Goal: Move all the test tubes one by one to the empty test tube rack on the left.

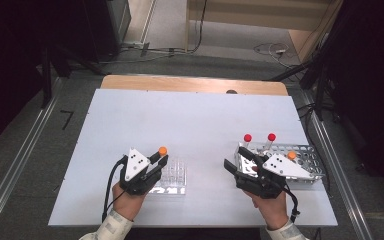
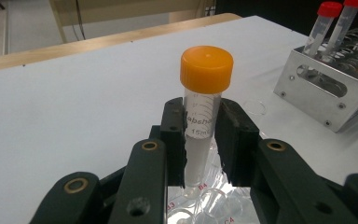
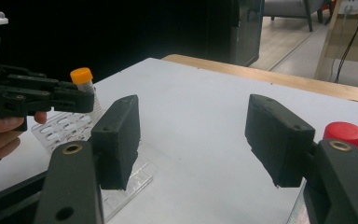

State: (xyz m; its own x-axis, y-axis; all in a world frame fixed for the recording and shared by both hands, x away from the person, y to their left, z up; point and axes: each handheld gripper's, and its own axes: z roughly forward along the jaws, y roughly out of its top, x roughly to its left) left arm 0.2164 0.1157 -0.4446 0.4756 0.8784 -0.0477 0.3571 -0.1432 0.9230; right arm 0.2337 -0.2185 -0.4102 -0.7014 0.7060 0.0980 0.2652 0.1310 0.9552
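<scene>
A clear tube with an orange cap (image 2: 207, 67) stands upright between the jaws of my left gripper (image 2: 203, 121), which is shut on its body just below the cap. The tube's lower end hangs over a clear plastic rack (image 2: 205, 207). From above, my left gripper (image 1: 161, 161) sits at the near left edge of that clear rack (image 1: 176, 176), with the orange cap (image 1: 163, 150) showing above it. My right gripper (image 3: 196, 135) is open with nothing between its pads. It (image 1: 237, 159) hovers at the left end of a metal rack (image 1: 307, 152).
The metal rack (image 2: 324, 100) holds two red-capped tubes (image 1: 248, 137) (image 1: 271, 136) and an orange-capped one (image 1: 291, 155). A red cap (image 3: 345, 134) sits close behind my right jaw. The white tabletop (image 1: 190, 125) stretches toward the wooden far edge.
</scene>
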